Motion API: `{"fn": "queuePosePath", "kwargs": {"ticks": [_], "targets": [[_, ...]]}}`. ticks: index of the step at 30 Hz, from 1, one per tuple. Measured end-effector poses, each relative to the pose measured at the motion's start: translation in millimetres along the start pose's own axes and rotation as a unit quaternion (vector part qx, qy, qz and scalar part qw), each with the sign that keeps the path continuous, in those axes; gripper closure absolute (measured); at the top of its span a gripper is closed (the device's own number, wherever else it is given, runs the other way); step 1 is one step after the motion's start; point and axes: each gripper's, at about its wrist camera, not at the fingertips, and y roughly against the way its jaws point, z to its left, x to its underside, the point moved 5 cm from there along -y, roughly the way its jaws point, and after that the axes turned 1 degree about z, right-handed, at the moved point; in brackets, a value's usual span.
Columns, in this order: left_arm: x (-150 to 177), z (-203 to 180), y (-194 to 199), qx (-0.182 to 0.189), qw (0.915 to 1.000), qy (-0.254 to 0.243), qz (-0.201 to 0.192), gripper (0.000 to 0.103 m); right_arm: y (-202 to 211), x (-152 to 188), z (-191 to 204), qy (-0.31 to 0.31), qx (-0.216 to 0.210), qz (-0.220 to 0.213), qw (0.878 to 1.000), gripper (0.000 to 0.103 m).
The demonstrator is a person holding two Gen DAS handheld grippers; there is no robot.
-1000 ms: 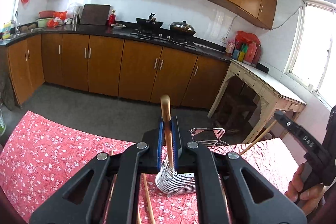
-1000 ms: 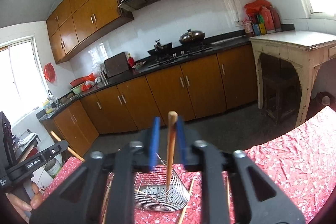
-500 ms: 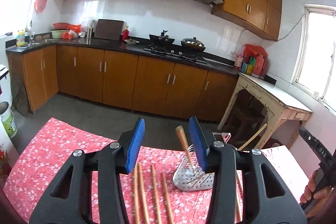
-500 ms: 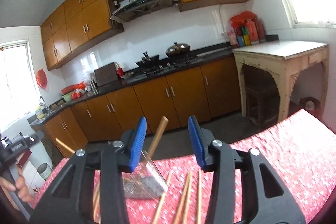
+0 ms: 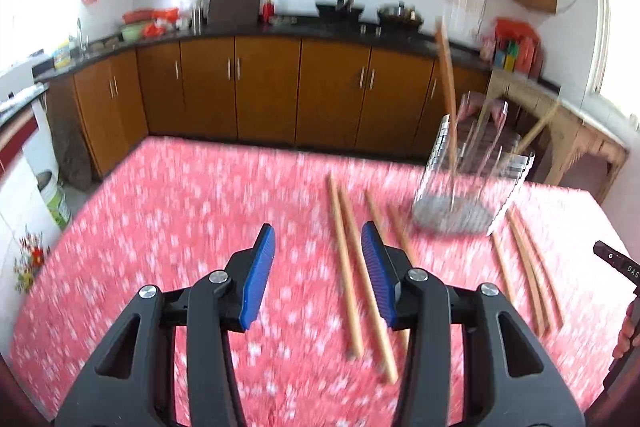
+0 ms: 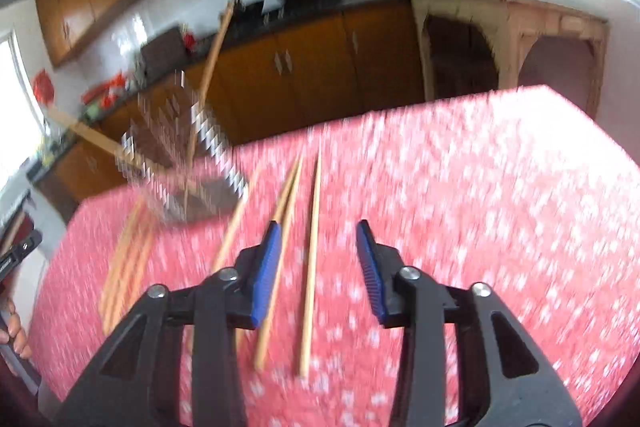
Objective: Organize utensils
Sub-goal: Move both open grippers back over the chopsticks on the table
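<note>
The table (image 5: 168, 211) under its red flowered cloth fills most of what I see from both hands, and near its far edge stands the wire utensil holder (image 5: 468, 183), with two chopsticks already leaning in it. The rest of the chopsticks lie flat on the cloth in front of the holder: a pair (image 5: 352, 267) just ahead of my left gripper (image 5: 318, 275), more by the holder's foot, and another bunch (image 5: 528, 275) off to the right. From the right wrist I see three or so (image 6: 296, 251) running toward me, one lying right between my fingers.

My left gripper is open and empty. My right gripper (image 6: 318, 267) holds nothing, its jaws closing with that stick in the gap but the pads not yet on it.

I judge these sticks light, stiff and smooth, likely to roll or slip. I'd take one near the thicker end, across its width, pressing down to the cloth.

The neighbouring sticks lie close, so I may pinch two. The holder looks light and could tip if knocked
</note>
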Motion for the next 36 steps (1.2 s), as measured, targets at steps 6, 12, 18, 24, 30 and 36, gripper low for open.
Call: {"fn": "queuePosePath", "kwargs": {"ticks": [6, 12, 18, 24, 30, 36], "targets": [[44, 4, -22, 0.005, 0.9988, 0.003, 0.048, 0.057, -24, 41, 14, 0.033, 0.001, 0.061, 0.998, 0.076], [66, 9, -33, 0.011, 0.9972, 0.006, 0.074, 0.057, -39, 50, 22, 0.059, 0.021, 0.079, 0.995, 0.076], [72, 1, -41, 0.020, 0.9959, 0.002, 0.089, 0.057, -46, 48, 15, 0.051, 0.033, 0.083, 0.995, 0.095], [72, -10, -52, 0.032, 0.9941, 0.000, 0.104, 0.057, -48, 42, -4, 0.013, 0.040, 0.082, 0.996, 0.095], [74, -22, -66, 0.023, 0.9927, -0.010, 0.118, 0.061, -51, 40, -7, 0.011, 0.041, 0.081, 0.996, 0.095], [69, -27, -75, 0.000, 0.9922, -0.026, 0.122, 0.089, -50, 41, -4, 0.022, 0.043, 0.080, 0.996, 0.095]]}}
